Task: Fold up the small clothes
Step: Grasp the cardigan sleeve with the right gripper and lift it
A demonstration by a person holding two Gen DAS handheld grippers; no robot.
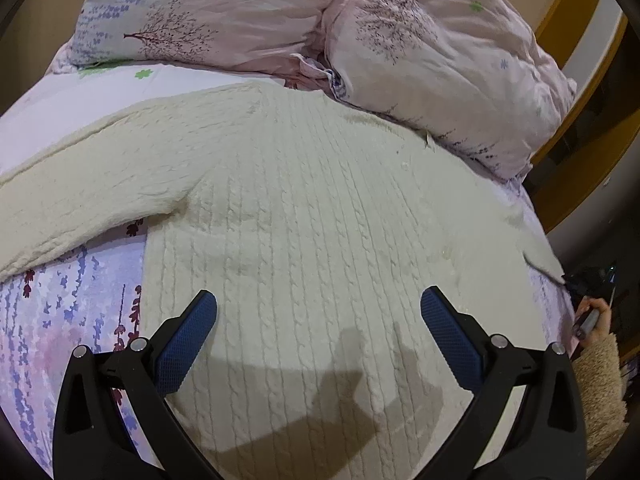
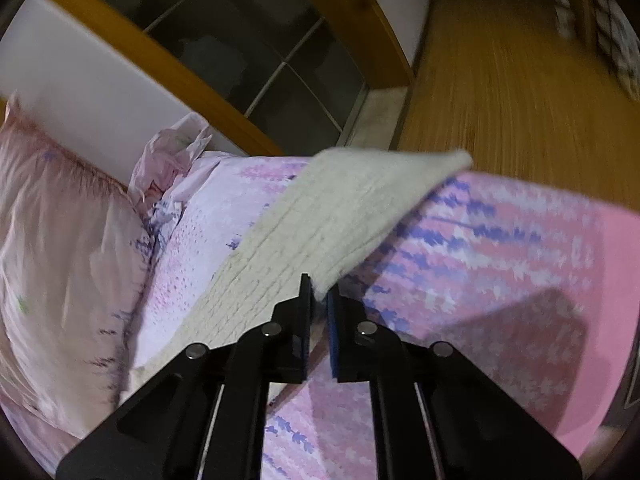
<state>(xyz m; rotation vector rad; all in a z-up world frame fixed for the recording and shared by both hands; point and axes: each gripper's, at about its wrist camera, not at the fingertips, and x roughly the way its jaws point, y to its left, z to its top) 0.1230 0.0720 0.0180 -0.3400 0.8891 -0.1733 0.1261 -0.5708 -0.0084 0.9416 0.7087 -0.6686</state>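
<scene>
While the cream sweater (image 1: 304, 216) lies flat on the bed (image 1: 60, 320), its sleeve (image 2: 340, 216) runs out toward 1 o'clock. The right hand-held gripper (image 2: 319, 292) pinches that sleeve's edge. The left hand-held gripper (image 1: 319, 308) hangs wide open over the sweater. Pillows (image 1: 440, 60) crowd 12 o'clock.

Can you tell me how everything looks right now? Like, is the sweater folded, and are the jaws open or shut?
Cream cable-knit sweater: spread flat on the bed, not folded; one sleeve lifted.
Sweater sleeve: edge pinched, raised off the sheet.
Left gripper: jaws open, empty, over the sweater body.
Right gripper: jaws shut on the sleeve.
Pillows: rumpled, lying at the head of the bed.
Floral bedsheet: spread flat.
</scene>
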